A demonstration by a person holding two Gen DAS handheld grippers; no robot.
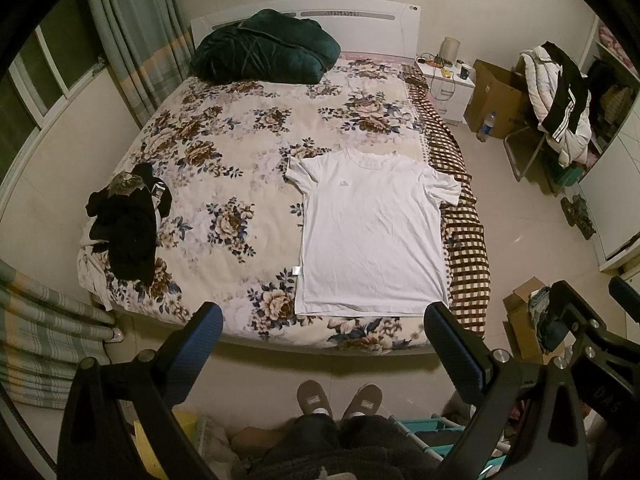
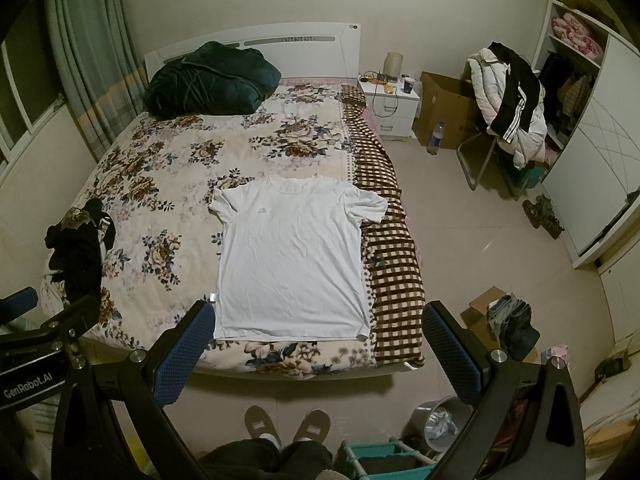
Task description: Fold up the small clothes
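A white T-shirt (image 1: 372,236) lies flat and spread out, front up, on the right side of the floral bedspread (image 1: 240,152), collar toward the headboard; it also shows in the right wrist view (image 2: 294,260). A pile of black and white clothes (image 1: 124,220) sits at the bed's left edge, also seen in the right wrist view (image 2: 78,248). My left gripper (image 1: 324,316) is open and empty, held above the foot of the bed, short of the shirt's hem. My right gripper (image 2: 318,316) is open and empty at the same height, to the right of the left one.
A dark green quilt (image 1: 264,52) lies by the headboard. A brown checked blanket (image 2: 392,280) hangs along the bed's right edge. A nightstand (image 2: 390,108), cardboard boxes, a chair with jackets (image 2: 512,104) and a wardrobe stand at right. A bin (image 2: 440,424) and a teal rack stand near my feet.
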